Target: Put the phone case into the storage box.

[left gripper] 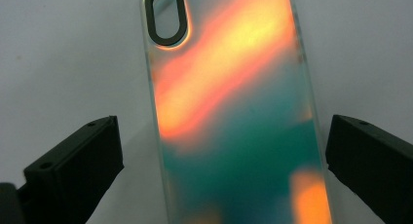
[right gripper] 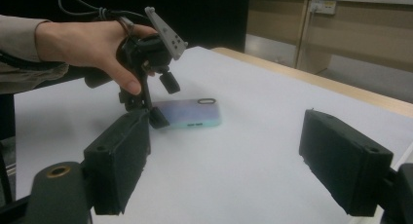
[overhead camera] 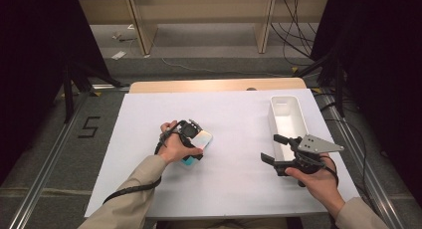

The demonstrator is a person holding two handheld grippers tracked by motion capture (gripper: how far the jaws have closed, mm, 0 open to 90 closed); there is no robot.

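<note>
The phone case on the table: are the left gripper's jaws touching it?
Apart. In the left gripper view the phone case lies between the left gripper's open jaws, with white table showing on both sides.

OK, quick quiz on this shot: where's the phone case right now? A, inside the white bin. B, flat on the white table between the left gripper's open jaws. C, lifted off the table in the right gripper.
B: the phone case lies flat on the white table, the left gripper straddling it with both jaws clear of its edges.
</note>
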